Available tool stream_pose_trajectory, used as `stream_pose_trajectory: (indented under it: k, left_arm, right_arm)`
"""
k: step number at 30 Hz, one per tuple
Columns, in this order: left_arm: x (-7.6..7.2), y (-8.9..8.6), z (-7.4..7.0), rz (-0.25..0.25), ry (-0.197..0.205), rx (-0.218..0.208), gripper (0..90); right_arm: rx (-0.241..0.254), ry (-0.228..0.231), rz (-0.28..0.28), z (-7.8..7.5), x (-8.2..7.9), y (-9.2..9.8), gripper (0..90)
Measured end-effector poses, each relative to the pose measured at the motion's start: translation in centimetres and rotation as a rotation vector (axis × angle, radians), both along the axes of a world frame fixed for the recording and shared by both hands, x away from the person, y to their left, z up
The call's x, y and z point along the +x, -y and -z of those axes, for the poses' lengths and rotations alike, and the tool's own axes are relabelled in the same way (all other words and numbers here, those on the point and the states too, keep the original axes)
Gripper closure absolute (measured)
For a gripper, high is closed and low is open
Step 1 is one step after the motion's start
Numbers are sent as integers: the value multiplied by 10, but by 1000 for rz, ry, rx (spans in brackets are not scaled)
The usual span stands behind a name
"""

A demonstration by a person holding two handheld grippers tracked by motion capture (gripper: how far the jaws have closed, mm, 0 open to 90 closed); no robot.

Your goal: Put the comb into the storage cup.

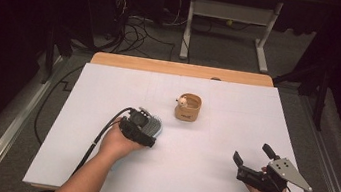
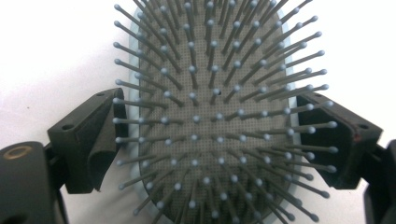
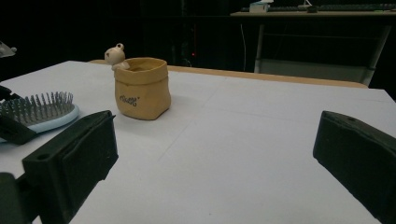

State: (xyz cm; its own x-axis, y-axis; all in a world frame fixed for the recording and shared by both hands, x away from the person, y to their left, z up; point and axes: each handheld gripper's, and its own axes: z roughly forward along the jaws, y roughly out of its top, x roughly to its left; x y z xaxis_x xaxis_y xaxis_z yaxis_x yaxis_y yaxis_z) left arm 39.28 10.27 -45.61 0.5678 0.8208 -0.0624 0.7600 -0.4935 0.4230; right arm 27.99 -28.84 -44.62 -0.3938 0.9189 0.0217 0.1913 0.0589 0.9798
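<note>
My left gripper [image 2: 210, 140] has its jaws closed on both sides of the light blue hairbrush [image 2: 210, 93], bristles up, on the white table [image 1: 207, 182]. My right gripper [image 1: 253, 160] is wide open and holds nothing, far right of the brush. The small tan pot [image 1: 188, 107] stands behind them.

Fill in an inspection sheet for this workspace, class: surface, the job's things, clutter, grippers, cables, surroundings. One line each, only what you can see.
Surface: white sheet over a wooden table, flat, no spills seen.
Job's things: pale blue hairbrush, bristles up; tan pot with a small bear figure on its rim, upright, apart from the brush.
Clutter: nothing seen.
Grippers: left gripper with its jaws against the hairbrush's two sides; right gripper open, holding nothing.
Cables: black cable trailing from the left gripper; loose cables on the floor behind.
Surroundings: dark room, white desk frame beyond the table.
</note>
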Motion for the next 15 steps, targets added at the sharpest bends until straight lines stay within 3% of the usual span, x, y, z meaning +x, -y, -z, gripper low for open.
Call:
stream_pose_trajectory:
  k: [12,15]
  left_arm:
    - [3,5,0,-14,-20,5,109]
    - [3,8,2,0,-23,15,43]
  right_arm:
    - [-2,2,2,0,0,0,5]
    - [-2,2,5,0,0,1,6]
